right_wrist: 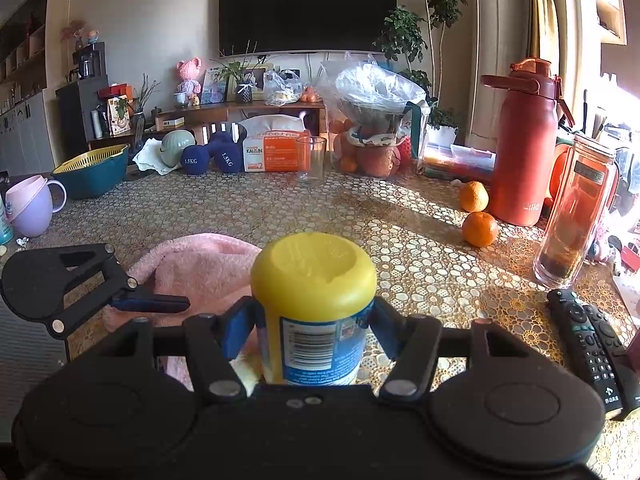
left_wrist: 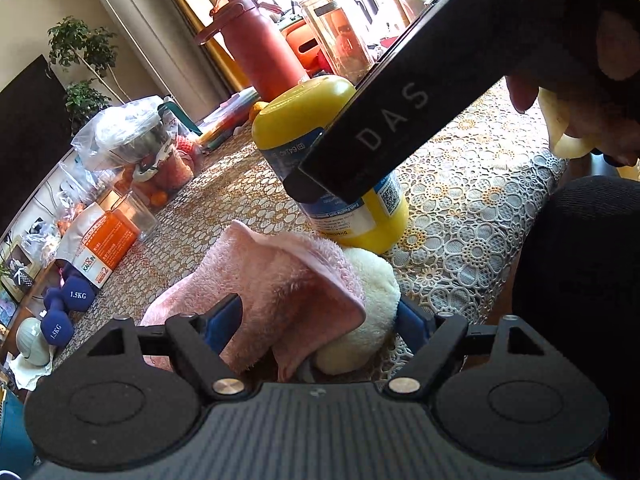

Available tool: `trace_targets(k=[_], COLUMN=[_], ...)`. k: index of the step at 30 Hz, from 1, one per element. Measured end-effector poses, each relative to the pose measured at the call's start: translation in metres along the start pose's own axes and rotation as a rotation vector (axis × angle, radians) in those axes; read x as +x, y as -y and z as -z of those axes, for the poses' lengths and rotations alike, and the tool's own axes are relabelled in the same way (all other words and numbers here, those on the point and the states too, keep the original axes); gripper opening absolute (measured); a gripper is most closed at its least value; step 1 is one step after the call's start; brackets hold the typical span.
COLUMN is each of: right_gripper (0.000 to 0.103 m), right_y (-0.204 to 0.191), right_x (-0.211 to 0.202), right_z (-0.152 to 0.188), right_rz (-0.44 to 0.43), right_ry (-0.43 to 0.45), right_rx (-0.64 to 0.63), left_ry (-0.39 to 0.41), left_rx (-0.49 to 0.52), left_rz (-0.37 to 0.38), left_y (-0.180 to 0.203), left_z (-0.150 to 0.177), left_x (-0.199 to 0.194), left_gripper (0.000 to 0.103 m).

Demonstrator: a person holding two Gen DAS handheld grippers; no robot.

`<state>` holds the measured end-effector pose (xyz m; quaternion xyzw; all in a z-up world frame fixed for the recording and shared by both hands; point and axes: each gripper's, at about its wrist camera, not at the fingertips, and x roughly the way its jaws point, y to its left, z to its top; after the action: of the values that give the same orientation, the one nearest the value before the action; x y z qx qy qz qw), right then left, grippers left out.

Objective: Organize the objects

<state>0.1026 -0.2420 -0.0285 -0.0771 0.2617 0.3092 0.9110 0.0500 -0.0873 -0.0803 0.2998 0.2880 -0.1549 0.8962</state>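
Note:
A pink towel [left_wrist: 280,280] with a cream part [left_wrist: 372,292] lies bunched on the patterned table; my left gripper [left_wrist: 320,320] has its blue fingers on either side of it, closed on the cloth. A yellow bottle with a blue label [left_wrist: 320,136] stands just behind the towel. In the right wrist view my right gripper [right_wrist: 312,328] is shut on this yellow bottle [right_wrist: 314,280], with blue pads against its sides. The towel [right_wrist: 196,268] lies to its left, with the left gripper [right_wrist: 156,304] over it. The right gripper's black body [left_wrist: 400,108] crosses the left wrist view.
A red flask [right_wrist: 524,148], a clear tall jar [right_wrist: 576,208] and two oranges [right_wrist: 476,216] stand at the right. Two remotes [right_wrist: 592,344] lie near the right edge. A glass [right_wrist: 310,158], orange tissue box [right_wrist: 276,152], blue dumbbells [right_wrist: 212,158], bagged fruit [right_wrist: 372,120], teal basket [right_wrist: 94,172] and lilac mug [right_wrist: 32,208] line the back.

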Motion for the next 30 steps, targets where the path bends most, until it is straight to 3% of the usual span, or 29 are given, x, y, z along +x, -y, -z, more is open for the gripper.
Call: trace_targets(k=[4, 6, 11, 15, 17, 25, 30], right_gripper=[0.062, 0.062, 0.062, 0.062, 0.062, 0.061, 0.061], right_y=[0.002, 0.003, 0.002, 0.002, 0.001, 0.0, -0.003], right_x=[0.0, 0.0, 0.0, 0.0, 0.0, -0.004, -0.005], right_z=[-0.001, -0.001, -0.001, -0.001, -0.001, 0.001, 0.003], right_rz=[0.0, 0.0, 0.006, 0.009, 0.008, 0.013, 0.02], right_ry=[-0.004, -0.005, -0.004, -0.003, -0.002, 0.003, 0.005], right_rx=[0.012, 0.017, 0.024, 0.028, 0.028, 0.026, 0.004], left_ry=[0.005, 0.002, 0.006, 0.009, 0.006, 0.007, 0.041], left_rx=[-0.054, -0.066, -0.092, -0.193, -0.241, -0.417, -0.513], left_rz=[0.022, 0.048, 0.052, 0.059, 0.026, -0.007, 0.025], left_y=[-0.005, -0.006, -0.009, -0.024, -0.033, -0.074, -0.094], left_z=[0.001, 0.001, 0.0, 0.001, 0.002, 0.008, 0.004], left_x=[0.0, -0.001, -0.002, -0.008, -0.012, -0.021, -0.031], left_gripper=[0.08, 0.064, 0.053, 0.046, 0.041, 0.034, 0.031])
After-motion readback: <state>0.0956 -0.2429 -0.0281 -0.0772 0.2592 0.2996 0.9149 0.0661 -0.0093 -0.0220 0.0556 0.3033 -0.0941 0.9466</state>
